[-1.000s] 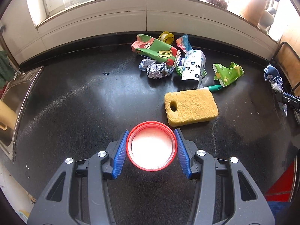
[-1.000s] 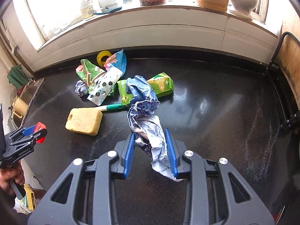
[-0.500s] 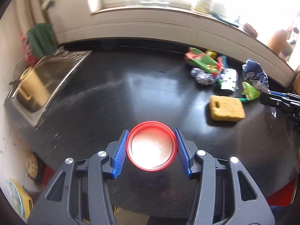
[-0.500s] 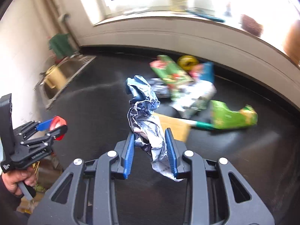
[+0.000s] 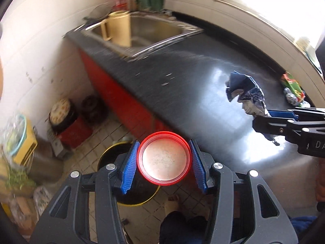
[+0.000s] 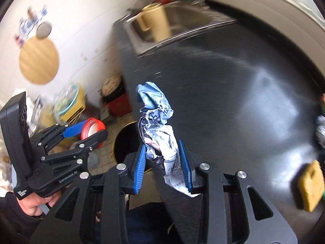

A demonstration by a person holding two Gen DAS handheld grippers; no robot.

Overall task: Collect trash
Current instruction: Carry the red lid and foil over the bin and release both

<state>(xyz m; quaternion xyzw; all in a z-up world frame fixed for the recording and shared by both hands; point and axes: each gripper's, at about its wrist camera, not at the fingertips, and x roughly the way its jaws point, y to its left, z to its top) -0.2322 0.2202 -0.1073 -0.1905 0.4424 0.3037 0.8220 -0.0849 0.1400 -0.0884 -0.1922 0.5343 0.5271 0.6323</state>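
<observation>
- Kitchen setting: dark speckled counter (image 5: pixel 182 85) with red cabinet fronts below, tiled floor (image 5: pixel 113 130), white tiled wall on the left.
- Steel sink (image 5: pixel 150 30) is set into the far end of the counter; a tan jug (image 5: pixel 118 28) stands in it.
- Left claw (image 5: pixel 164 160) is clamped on a red lid (image 5: pixel 164 160), one blue pad against each side of the rim, pale inner face toward the camera.
- Lid hangs off the counter edge, above a round black bin with a yellow rim (image 5: pixel 107 152) standing on the floor.
- Right claw (image 6: pixel 163 160) is clamped on a crumpled blue-and-white wrapper (image 6: pixel 156 122), which stands upright between the pads and sticks out past the fingertips.
- Wrapper is held over the near counter edge, close to the bin (image 6: pixel 124 142).
- Right wrist view shows a yellow sponge (image 6: pixel 309 187) lying on the counter at the right.
- Green wrappers (image 5: pixel 292 85) and crumpled foil lie on the counter at far right, blurred.
- Person's bare foot (image 5: pixel 172 203) shows on the floor beside the bin.
</observation>
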